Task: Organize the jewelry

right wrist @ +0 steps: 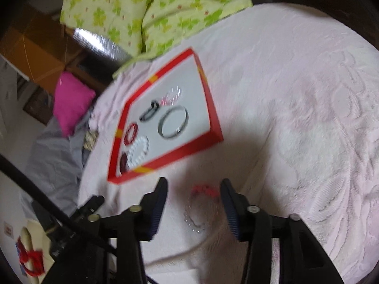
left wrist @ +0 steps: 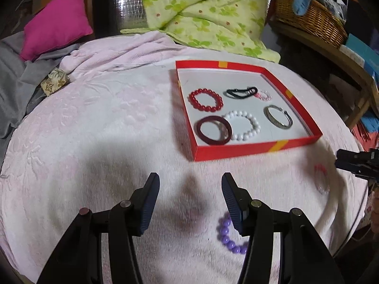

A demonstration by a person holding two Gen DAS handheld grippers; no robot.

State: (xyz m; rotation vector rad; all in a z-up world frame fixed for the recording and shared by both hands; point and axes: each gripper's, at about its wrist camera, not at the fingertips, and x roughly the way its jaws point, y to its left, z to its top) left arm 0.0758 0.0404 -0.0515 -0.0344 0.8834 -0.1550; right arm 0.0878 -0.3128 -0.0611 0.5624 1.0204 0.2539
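Observation:
A red tray (left wrist: pixel 239 150) on the pink bedspread holds a red bead bracelet (left wrist: pixel 205 100), a dark red band (left wrist: pixel 213 130), a white bead bracelet (left wrist: pixel 244 125), a black hair tie (left wrist: pixel 240 92), a small pink bracelet (left wrist: pixel 264 95) and a silver bangle (left wrist: pixel 278 116). My left gripper (left wrist: pixel 190 193) is open and empty; a purple bead bracelet (left wrist: pixel 228 235) lies by its right finger. My right gripper (right wrist: pixel 194 195) is open above a clear bracelet with red beads (right wrist: pixel 200 207), also seen in the left wrist view (left wrist: pixel 322 179). The tray shows in the right wrist view (right wrist: pixel 165 163).
A green floral quilt (left wrist: pixel 203 11) lies behind the tray. A magenta pillow (left wrist: pixel 56 23) and grey cloth (left wrist: pixel 11 75) lie at the left. A wicker basket (left wrist: pixel 310 16) stands on a shelf at the right. The pink bedspread (left wrist: pixel 94 123) spreads out left of the tray.

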